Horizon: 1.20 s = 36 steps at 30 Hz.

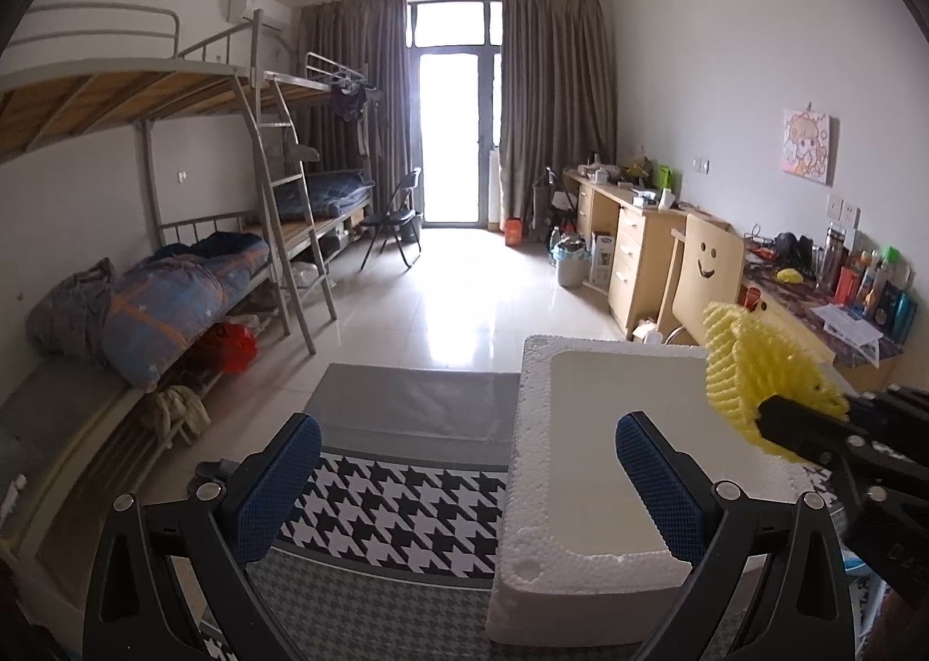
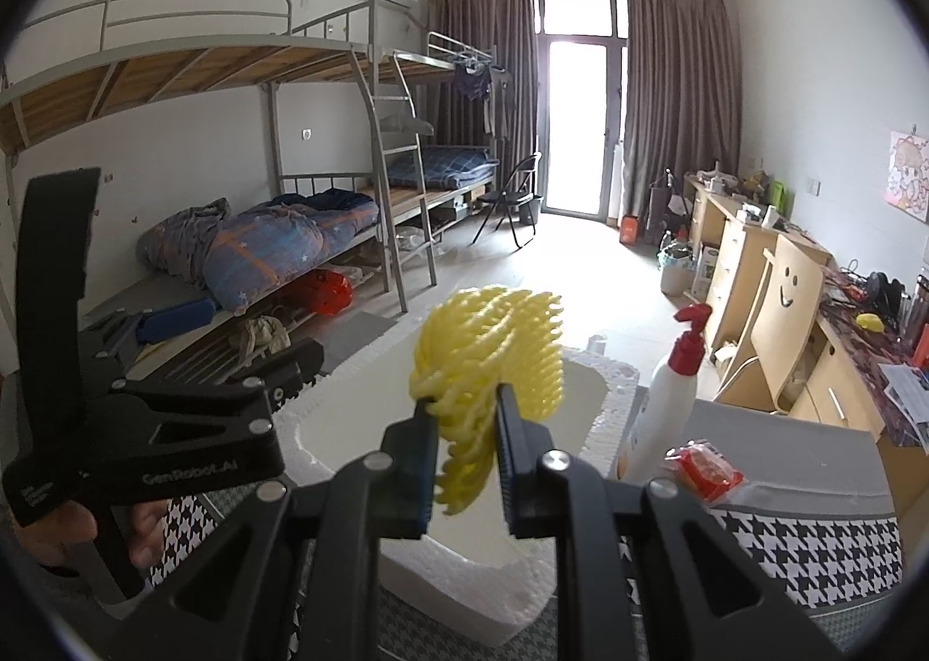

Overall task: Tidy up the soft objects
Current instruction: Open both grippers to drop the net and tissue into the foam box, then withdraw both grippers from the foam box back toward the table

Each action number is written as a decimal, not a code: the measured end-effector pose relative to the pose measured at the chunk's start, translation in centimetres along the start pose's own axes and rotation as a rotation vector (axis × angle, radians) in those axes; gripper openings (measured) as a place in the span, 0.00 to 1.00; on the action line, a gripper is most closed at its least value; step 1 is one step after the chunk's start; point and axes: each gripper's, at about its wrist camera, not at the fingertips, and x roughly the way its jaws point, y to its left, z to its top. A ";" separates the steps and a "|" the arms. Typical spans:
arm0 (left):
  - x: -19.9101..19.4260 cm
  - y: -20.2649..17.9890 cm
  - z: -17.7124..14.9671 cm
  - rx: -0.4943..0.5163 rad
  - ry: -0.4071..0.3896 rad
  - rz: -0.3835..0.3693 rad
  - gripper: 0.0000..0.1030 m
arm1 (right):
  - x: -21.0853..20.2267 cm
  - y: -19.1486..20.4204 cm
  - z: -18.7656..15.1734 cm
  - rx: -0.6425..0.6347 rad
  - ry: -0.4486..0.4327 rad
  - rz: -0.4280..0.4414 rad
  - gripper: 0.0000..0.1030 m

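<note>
Right wrist view: right gripper (image 2: 464, 463) nearly closed, its two dark pads pinching the lower folds of a yellow foam mesh sleeve (soft netted fruit-wrap type) (image 2: 493, 347); the mesh bunches above the pads and a few strands hang below them. The sleeve is held in the air above the shallow recess of a white expanded-polystyrene tray (image 2: 604, 417) and does not touch it as far as I can tell. The tray sits on a black-and-white houndstooth cloth covering the surface (image 2: 813, 551). Just beside the tray on its right stand a white pump bottle with a red nozzle (image 2: 668, 400) and a small red-and-clear plastic packet (image 2: 705, 466). Left wrist view: left gripper (image 1: 467, 478) wide open with blue-padded fingers (image 1: 659, 478), nothing between them, hovering over the near-left edge of the tray; the mesh sleeve shows at the right of this view, above the tray's far right side. A hand (image 2: 69, 533) on the left gripper's handle is visible at lower left of the right wrist view. Judgement: step in hand is the carry-and-place of the sleeve into the tray, with the grasp done and the release not yet. Next move probably calls for lowering the sleeve into the recess, then opening the pads fully; mesh may snag on the pad texture, so lift away cleanly. Tray recess looks empty, so the task seems at an early stage.
</note>
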 end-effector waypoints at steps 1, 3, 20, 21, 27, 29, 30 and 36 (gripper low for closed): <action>-0.2 0.2 -0.1 -0.011 -0.006 0.000 0.99 | 0.2 -0.2 0.0 0.005 0.006 0.002 0.21; -0.3 0.4 -0.1 -0.021 -0.021 0.005 0.99 | 0.6 -0.4 -0.1 0.010 0.019 0.010 0.21; -0.7 0.1 -0.5 -0.009 -0.060 0.015 0.99 | 0.4 -0.9 -0.8 0.009 0.031 -0.002 0.61; -0.7 0.0 -0.5 -0.008 -0.058 0.007 0.99 | 0.2 -0.9 -0.9 0.011 0.027 -0.002 0.61; -1.2 -0.5 -0.5 0.008 -0.066 -0.001 0.99 | -1.4 -1.5 -1.0 0.034 -0.007 -0.032 0.77; -1.5 -0.7 -0.5 0.009 -0.072 -0.009 0.99 | -1.9 -1.5 -1.1 0.038 -0.014 -0.040 0.81; -1.7 -0.8 -0.5 0.011 -0.075 -0.014 0.99 | -2.1 -1.4 -1.2 0.037 -0.018 -0.048 0.82; -2.3 -1.5 -0.6 0.031 -0.079 -0.041 0.99 | -3.4 -1.6 -1.5 0.043 -0.053 -0.056 0.87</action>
